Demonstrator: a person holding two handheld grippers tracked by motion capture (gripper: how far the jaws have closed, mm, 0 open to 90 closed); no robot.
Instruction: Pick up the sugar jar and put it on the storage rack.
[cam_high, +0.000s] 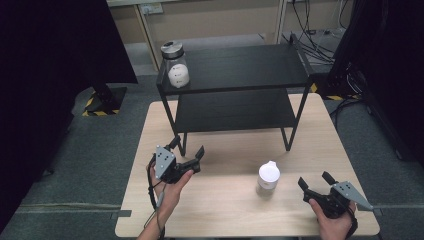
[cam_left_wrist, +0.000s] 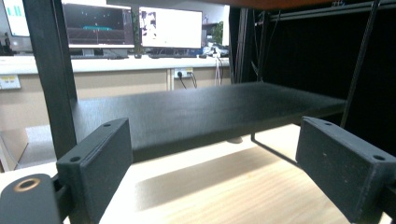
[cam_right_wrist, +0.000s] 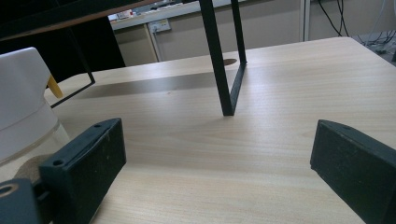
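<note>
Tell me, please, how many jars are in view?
2: a silver-lidded jar on the shelf's top left corner, and a white-lidded jar on the table.

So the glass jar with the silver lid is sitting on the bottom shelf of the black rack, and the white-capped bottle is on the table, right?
Not quite. The glass jar stands on the top shelf of the black rack, at its left end, not the bottom shelf; the high view shows this. The rest holds: the white-capped bottle is on the table.
</note>
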